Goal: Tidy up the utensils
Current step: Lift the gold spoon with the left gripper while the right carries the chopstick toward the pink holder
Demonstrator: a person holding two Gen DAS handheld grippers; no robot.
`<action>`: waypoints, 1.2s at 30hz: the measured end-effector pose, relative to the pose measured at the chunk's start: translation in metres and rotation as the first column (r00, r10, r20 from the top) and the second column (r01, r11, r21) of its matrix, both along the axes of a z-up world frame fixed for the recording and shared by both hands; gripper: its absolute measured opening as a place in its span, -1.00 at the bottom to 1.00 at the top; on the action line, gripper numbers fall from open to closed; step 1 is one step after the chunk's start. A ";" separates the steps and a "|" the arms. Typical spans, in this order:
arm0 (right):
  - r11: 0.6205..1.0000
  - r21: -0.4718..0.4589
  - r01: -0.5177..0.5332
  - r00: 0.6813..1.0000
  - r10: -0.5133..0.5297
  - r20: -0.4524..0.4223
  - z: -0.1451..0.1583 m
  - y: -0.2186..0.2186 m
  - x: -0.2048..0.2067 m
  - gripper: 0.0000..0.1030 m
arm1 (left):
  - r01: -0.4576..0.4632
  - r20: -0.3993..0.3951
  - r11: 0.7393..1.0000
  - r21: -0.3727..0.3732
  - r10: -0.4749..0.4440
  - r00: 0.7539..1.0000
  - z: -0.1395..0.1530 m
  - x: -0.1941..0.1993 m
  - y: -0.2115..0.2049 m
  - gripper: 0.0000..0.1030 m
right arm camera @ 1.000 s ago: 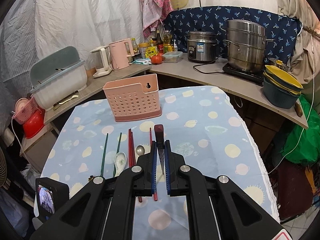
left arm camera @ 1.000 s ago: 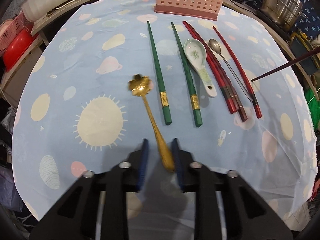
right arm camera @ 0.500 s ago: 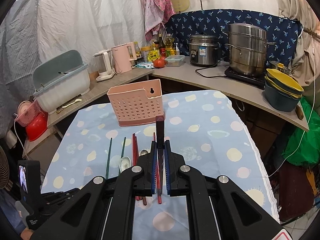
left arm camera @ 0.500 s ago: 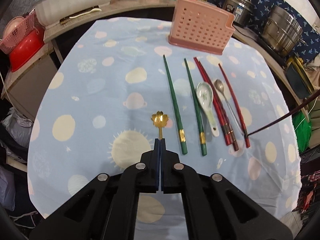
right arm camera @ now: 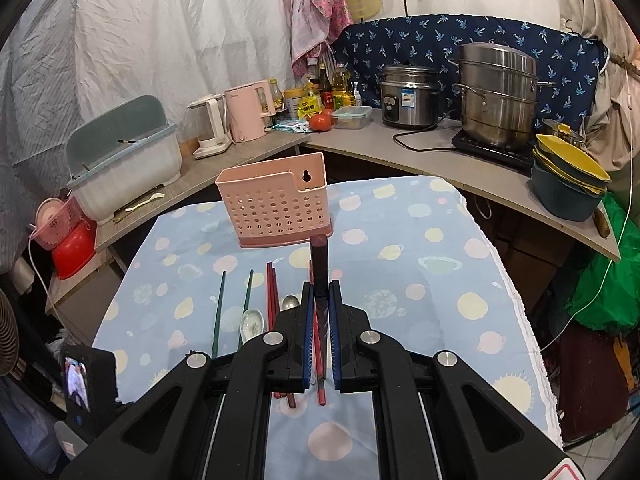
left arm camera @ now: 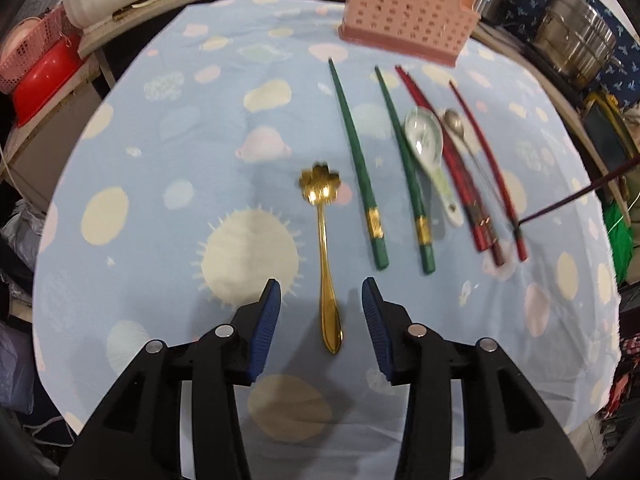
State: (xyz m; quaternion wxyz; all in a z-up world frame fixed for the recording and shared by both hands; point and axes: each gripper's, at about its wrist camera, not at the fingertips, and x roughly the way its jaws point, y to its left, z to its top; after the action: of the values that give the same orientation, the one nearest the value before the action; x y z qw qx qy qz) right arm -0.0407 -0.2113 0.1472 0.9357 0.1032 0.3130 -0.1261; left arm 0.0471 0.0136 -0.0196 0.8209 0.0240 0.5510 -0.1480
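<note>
Near the front edge of the blue planet-print tablecloth (left arm camera: 168, 128), the left gripper (left arm camera: 320, 300) has just been opening; its jaws straddle the handle of the gold flower-bowled spoon (left arm camera: 325, 248), which lies flat, pads clear of it. Right gripper (right arm camera: 320, 308) is clamped on a dark red chopstick (right arm camera: 319, 264), aimed toward the pink perforated plastic utensil holder (right arm camera: 276, 208) at the far edge, probably for insertion. Green chopsticks (left arm camera: 356, 160), ceramic spoon (left arm camera: 426, 144) and red chopsticks (left arm camera: 448, 152) sit in a row mid-cloth, unsorted.

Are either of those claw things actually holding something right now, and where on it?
The right gripper clamps a dark red chopstick near its thick end. The left gripper holds nothing: its jaws have just opened around the gold spoon, lying on the cloth.
</note>
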 end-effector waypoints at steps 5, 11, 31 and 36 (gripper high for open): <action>1.000 0.001 0.000 1.000 0.000 0.000 0.000 0.000 0.001 -0.86 | 0.025 -0.002 1.000 0.012 -0.025 1.000 -0.007 -0.005 -0.001 -0.57; 1.000 -0.001 0.000 1.000 0.000 0.001 0.001 0.000 0.001 -0.86 | 0.026 -0.035 0.999 -0.028 -0.027 0.999 -0.004 -0.003 0.003 -0.80; 1.000 0.000 -0.006 1.000 0.006 0.018 0.007 -0.002 0.005 -0.86 | 0.020 0.066 0.998 -0.053 -0.016 0.998 0.041 0.017 0.006 -0.99; 1.000 -0.005 -0.002 1.000 0.002 0.025 0.009 -0.004 0.010 -0.86 | 0.029 0.084 0.998 -0.064 -0.023 0.996 0.051 0.020 0.004 -0.99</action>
State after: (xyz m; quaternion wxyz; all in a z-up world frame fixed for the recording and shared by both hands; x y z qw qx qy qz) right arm -0.0304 -0.2152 0.1566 0.9399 0.1021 0.3011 -0.1245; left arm 0.0674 0.0178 0.0315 0.8415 0.0106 0.5109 -0.1754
